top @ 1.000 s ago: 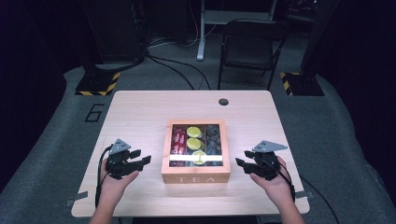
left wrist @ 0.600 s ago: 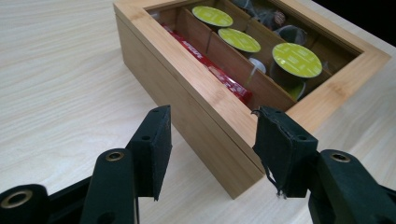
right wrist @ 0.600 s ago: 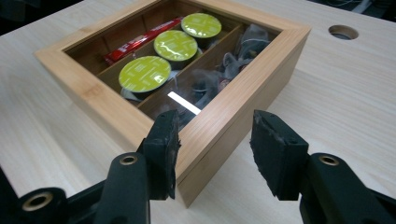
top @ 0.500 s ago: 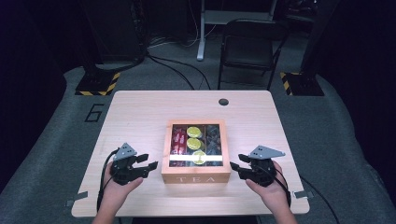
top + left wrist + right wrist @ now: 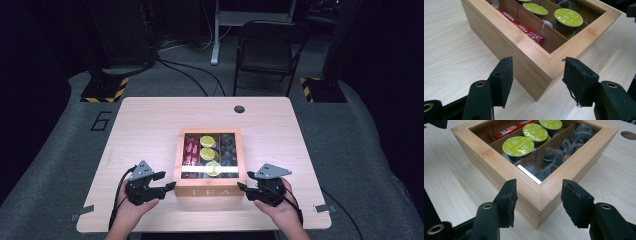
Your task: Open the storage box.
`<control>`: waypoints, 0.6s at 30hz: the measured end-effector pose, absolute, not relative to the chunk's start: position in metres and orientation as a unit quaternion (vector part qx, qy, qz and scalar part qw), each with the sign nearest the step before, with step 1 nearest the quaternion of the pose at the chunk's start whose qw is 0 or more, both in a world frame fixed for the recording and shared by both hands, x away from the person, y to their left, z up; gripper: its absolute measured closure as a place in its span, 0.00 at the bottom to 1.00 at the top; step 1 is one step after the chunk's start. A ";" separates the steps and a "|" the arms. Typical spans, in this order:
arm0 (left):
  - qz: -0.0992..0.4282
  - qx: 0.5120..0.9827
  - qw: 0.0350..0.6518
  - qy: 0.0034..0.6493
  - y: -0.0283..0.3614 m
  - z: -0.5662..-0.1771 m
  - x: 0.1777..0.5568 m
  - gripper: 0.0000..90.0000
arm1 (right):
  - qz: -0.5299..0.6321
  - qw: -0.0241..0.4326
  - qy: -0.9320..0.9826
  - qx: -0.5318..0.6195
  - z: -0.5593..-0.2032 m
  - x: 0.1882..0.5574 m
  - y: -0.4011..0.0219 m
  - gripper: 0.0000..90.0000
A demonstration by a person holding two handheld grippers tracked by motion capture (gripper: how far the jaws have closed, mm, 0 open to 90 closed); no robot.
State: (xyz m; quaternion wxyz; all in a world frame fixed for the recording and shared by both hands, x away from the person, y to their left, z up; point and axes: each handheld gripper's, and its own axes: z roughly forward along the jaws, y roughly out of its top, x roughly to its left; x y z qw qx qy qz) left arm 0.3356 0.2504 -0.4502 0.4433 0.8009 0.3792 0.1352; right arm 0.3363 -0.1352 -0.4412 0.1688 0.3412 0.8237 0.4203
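Dark room, grey floor, black chair (image 5: 264,52) behind a light wood table (image 5: 150,125) with a round cable hole (image 5: 239,109) near its far edge. Wooden tea box (image 5: 210,189) sits at the table's middle toward the near edge, lid shut, "TEA" on its front wall, glass window on top. Through the window: red sachets (image 5: 191,151) in the left compartment, three yellow-green capsules (image 5: 207,153) in the middle one, dark wrapped pieces (image 5: 228,149) in the right one. Left gripper (image 5: 167,181) held by a hand at the box's near left corner, jaws released and straddling that corner; in the left gripper view the corner sits between the two black pads with a gap on each side, no contact. Right gripper (image 5: 243,188) held by the other hand at the near right corner, same setup: jaws released, corner between them, pads clear of the wood in the right gripper view. Both sets of jaws have just been opening, box corner between them each time. Cables trail from both grippers off the near table edge.
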 end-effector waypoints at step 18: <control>0.140 0.822 0.416 0.363 0.240 -0.465 0.328 0.45 | 0.410 0.160 0.831 0.341 -0.454 0.348 -0.129 0.42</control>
